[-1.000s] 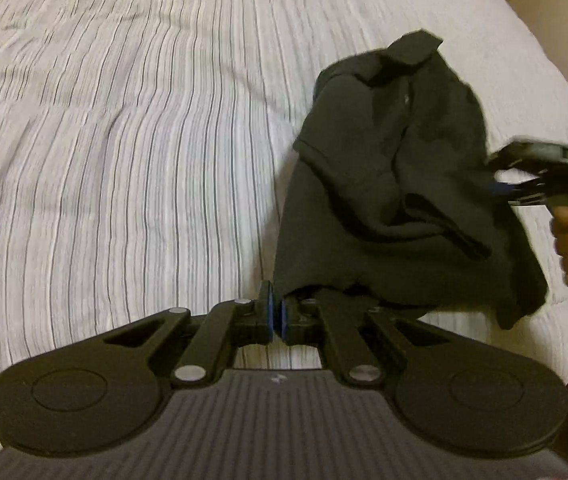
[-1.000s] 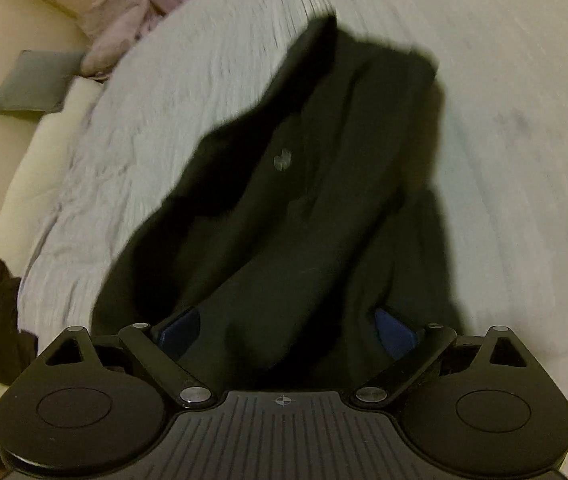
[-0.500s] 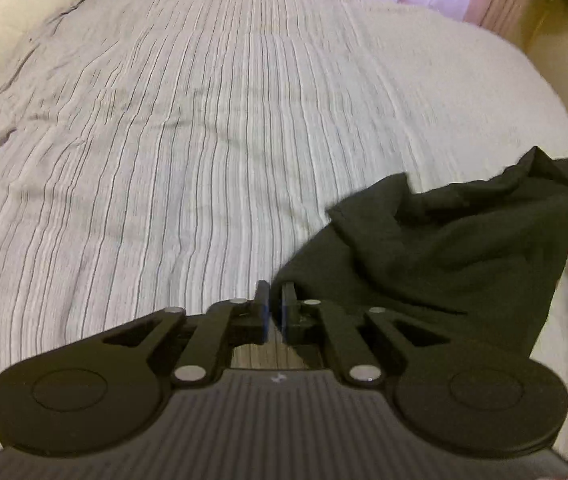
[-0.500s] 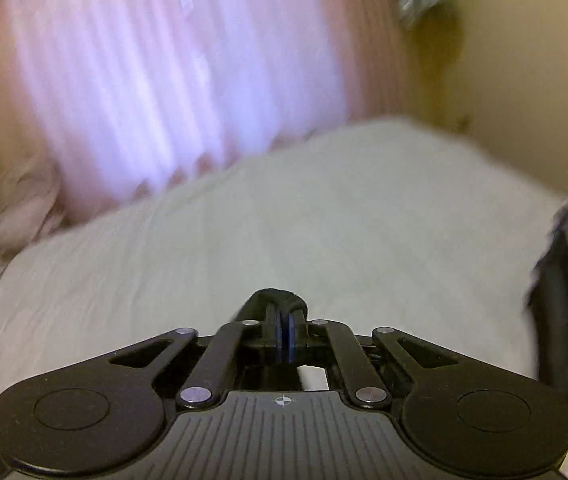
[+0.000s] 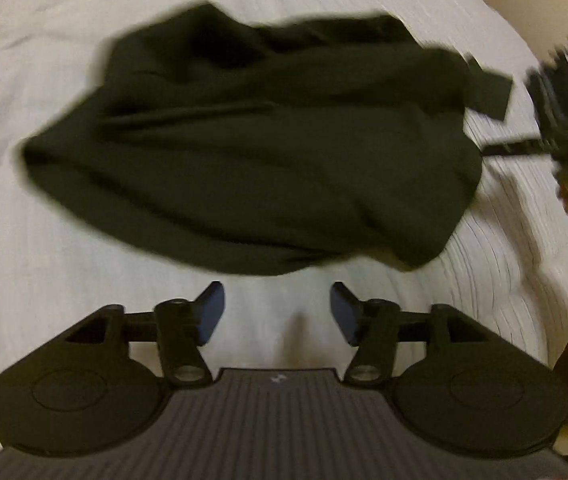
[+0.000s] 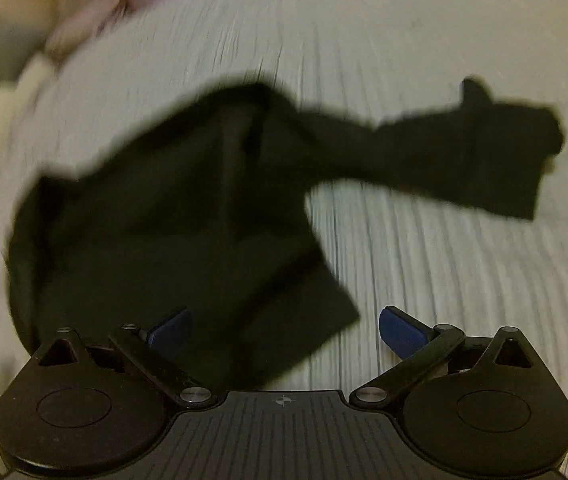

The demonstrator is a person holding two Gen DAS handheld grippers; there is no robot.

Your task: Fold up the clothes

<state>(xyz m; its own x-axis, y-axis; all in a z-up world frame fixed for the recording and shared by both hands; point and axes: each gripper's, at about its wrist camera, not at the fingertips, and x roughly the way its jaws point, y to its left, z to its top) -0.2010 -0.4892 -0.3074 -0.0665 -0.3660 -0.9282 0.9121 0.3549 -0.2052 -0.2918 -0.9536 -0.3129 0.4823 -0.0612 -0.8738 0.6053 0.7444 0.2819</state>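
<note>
One black garment (image 5: 251,152) lies crumpled on the striped white bedspread (image 5: 35,280), spread loosely across the middle of the left wrist view with a small flap sticking out at its far right edge. From the right wrist camera the same garment (image 6: 171,232) shows a sleeve stretched out to the right over the bedspread (image 6: 444,288) — the picture is smeared by motion, so the folds are hard to read.

Just in front of the cloth's near hem, the left gripper (image 5: 276,312) stands with its jaws spread wide, blue pads (image 5: 209,314) bare and nothing between them; it does not touch the cloth. The right gripper (image 6: 284,330) is likewise spread apart — a corner of the garment lies in view between its fingers, but the blue pads (image 6: 400,332) are not closed on it. Whether that corner touches the left pad I cannot tell.

At the right edge of the left wrist view, the right gripper (image 5: 564,104) appears as a dark blur with a green light.
</note>
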